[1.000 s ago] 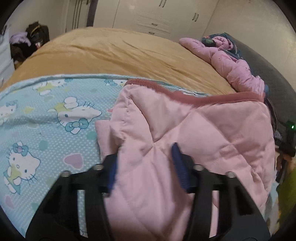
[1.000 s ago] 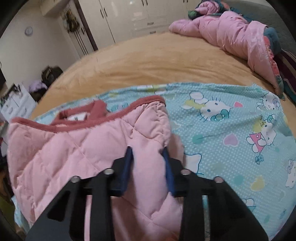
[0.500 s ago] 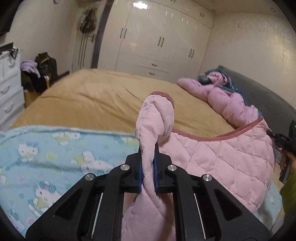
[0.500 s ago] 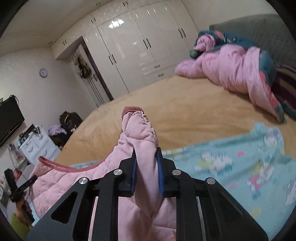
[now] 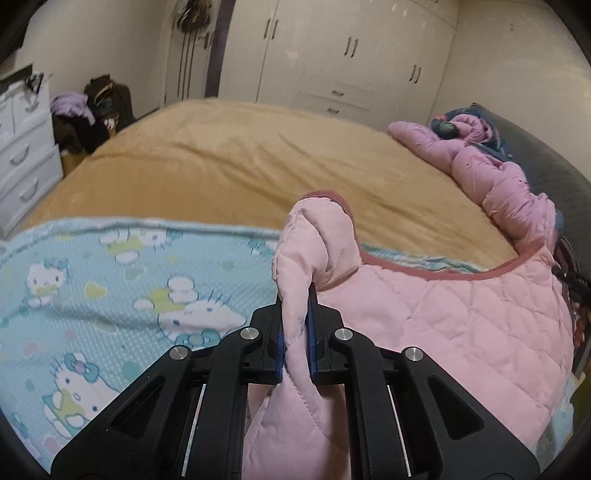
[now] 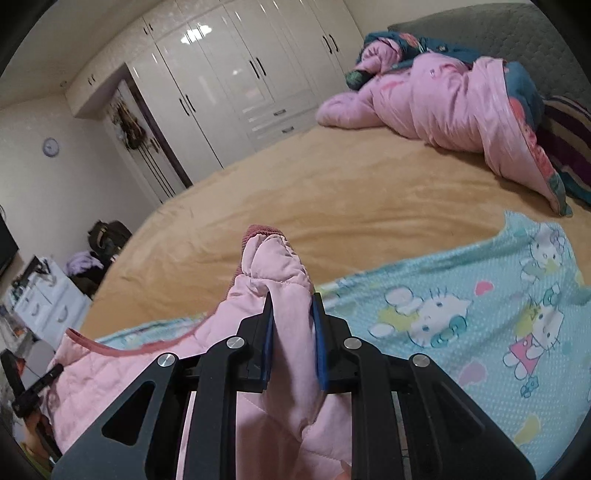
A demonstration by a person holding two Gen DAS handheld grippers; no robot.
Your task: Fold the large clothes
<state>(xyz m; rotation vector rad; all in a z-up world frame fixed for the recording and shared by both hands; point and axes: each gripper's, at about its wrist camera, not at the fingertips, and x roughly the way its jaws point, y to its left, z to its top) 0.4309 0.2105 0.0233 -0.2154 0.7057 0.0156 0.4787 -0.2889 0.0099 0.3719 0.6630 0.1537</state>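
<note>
Two grippers each pinch a bunched corner of the same pink quilted jacket (image 5: pixel 461 332), which sags between them above the near edge of the bed (image 5: pixel 258 158). On the left gripper (image 5: pixel 295 332) the blue-padded fingers (image 5: pixel 279 343) are pressed almost together, with a thin fold of the pink fabric squeezed flat between them; the fold rises past the tips and flops over, showing its dusty-rose ribbed trim at the top. On the right gripper (image 6: pixel 293 339) the fingers (image 6: pixel 320 354) stand a little farther apart, clamped on a thicker wad of the jacket (image 6: pixel 273 280) that also pokes up beyond the tips and ends in the same ribbed edging. Both grippers tilt forward and downward toward the mattress, with the garment's trimmed hem strung in a shallow curve from one clamp across to the other. Under the jacket lies a pale blue cartoon-cat blanket (image 5: pixel 110 288), spread over the tan bedcover. In the left wrist view the jacket's body hangs to the right of the gripper; in the right wrist view it hangs to the left. A crumpled pink comforter (image 6: pixel 443 99) sits well apart at the far end of the bed, beside a grey headboard (image 6: pixel 498 29).
</note>
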